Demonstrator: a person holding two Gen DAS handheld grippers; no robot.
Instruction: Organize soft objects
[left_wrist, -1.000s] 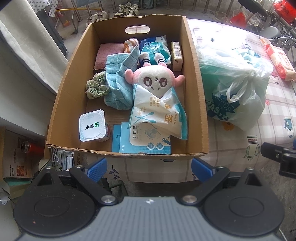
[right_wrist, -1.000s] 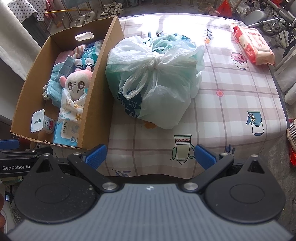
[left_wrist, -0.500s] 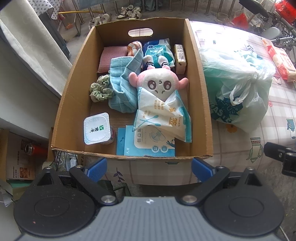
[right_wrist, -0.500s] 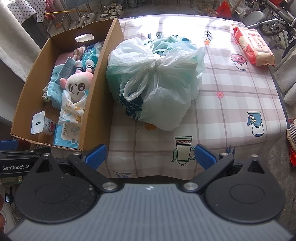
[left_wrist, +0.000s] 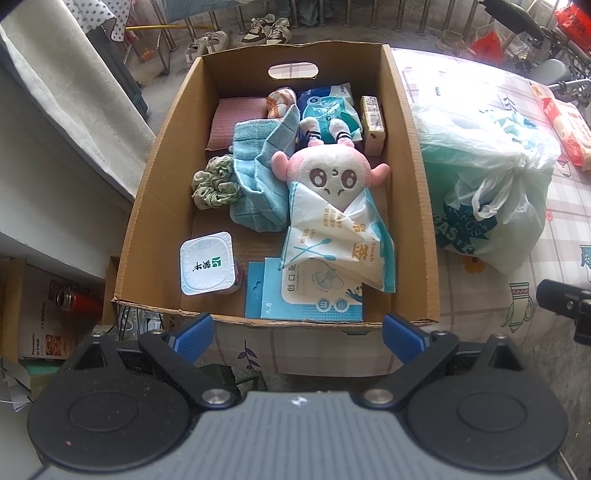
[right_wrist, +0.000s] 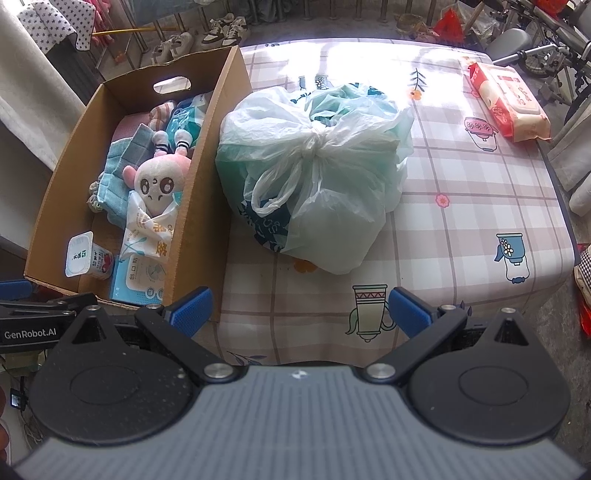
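Note:
A cardboard box (left_wrist: 162, 155) (right_wrist: 207, 184) stands on the table's left end. In it lie a pink-and-white plush doll (left_wrist: 332, 177) (right_wrist: 157, 182), a blue towel (left_wrist: 255, 177), a green scrunchie (left_wrist: 214, 184), a dusty-pink cloth (left_wrist: 232, 122), a cotton-swab pack (left_wrist: 332, 243), a blue plaster card (left_wrist: 303, 299) and a yogurt cup (left_wrist: 207, 264). A tied plastic bag (right_wrist: 317, 173) (left_wrist: 491, 177) sits right of the box. My left gripper (left_wrist: 297, 334) is open and empty, just before the box's near wall. My right gripper (right_wrist: 299, 308) is open and empty, in front of the bag.
A red wet-wipes pack (right_wrist: 509, 103) lies at the table's far right. The checked tablecloth (right_wrist: 461, 206) covers the table. Shoes (left_wrist: 266, 29) stand on the floor beyond the box. A white curtain (left_wrist: 74, 81) hangs at the left.
Both grippers have drawn back and up a little, so the box and bag sit slightly lower and farther in view. Nothing was taken hold of.

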